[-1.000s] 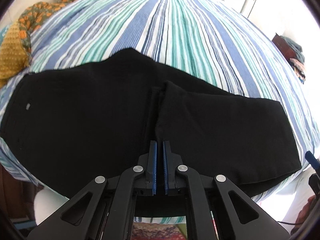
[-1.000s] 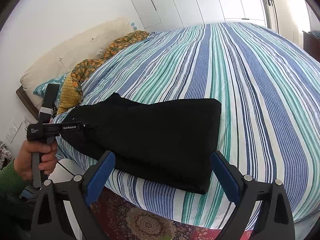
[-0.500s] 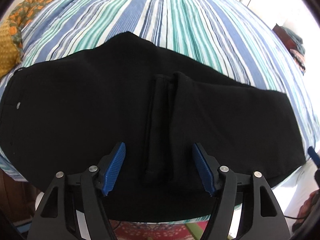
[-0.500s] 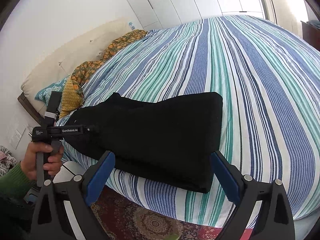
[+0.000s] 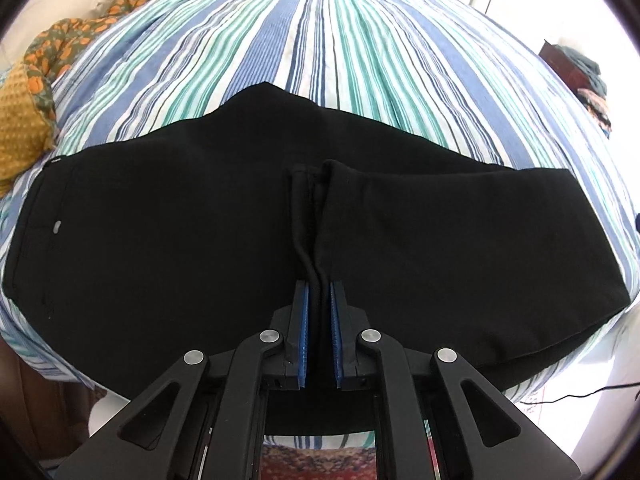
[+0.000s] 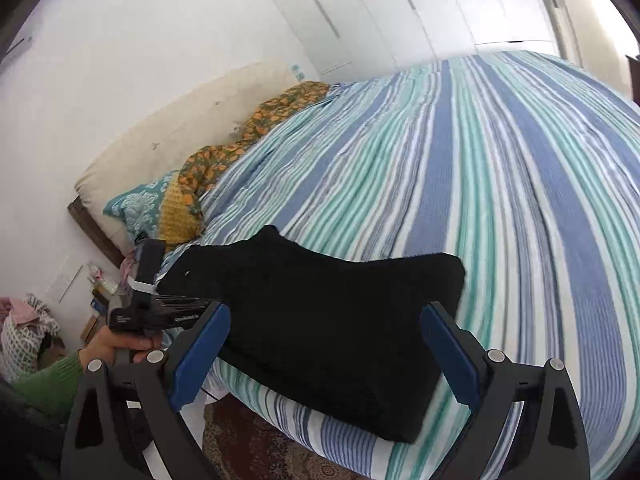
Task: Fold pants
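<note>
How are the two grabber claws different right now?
The left gripper is shut, pinching a ridge of the black pants; the right gripper is wide open, with nothing pressed between its pads. The left sits right on the cloth; the right hangs off the edge of the striped bed. Both have black arms and blue pads.

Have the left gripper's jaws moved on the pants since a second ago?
Yes. The left gripper opened over the pants, then closed again, now pinching their raised middle ridge, which lay beyond the jaws before.
</note>
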The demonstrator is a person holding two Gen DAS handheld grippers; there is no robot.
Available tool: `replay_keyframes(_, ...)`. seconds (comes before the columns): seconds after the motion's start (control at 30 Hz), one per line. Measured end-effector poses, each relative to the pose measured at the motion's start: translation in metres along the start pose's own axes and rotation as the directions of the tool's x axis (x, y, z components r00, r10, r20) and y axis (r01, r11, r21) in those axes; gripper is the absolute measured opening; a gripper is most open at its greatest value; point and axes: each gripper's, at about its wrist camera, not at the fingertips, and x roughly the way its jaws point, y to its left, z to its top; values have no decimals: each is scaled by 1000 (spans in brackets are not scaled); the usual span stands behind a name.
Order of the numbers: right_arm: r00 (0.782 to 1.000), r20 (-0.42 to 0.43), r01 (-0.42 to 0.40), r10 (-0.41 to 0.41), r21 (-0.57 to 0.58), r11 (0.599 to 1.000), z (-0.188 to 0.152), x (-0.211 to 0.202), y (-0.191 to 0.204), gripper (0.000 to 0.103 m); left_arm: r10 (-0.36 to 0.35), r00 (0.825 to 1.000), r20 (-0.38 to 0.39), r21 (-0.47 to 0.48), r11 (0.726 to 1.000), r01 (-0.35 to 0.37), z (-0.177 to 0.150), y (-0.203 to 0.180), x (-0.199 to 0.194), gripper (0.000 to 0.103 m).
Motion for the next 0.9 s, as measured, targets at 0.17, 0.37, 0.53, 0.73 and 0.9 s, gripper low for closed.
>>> replay_keyframes(0.17,915,-403,29,26,130,991,-32,95,-53,85,-42,999,-1,-46,998,42,-4,9,1,9)
replay_keyframes(0.37,962,-266,-19,59,152,988,21,78,-46,89,-18,1000,0,-7,1000,18,-4,3,4,10)
replay_keyframes(0.53,928,-372,93,-1,231,968,18,124,-80,92,-34,999,5,-25,999,34,-5,6,3,11)
replay_keyframes(0.73,963,-268,77,-35,147,986,22,81,-42,87,-35,999,17,-22,999,36,-8,6,3,12)
replay_keyframes(0.9,986,-161,-31,51,125,992,-12,28,-3,100,-49,998,28,-45,998,50,-11,10,4,14)
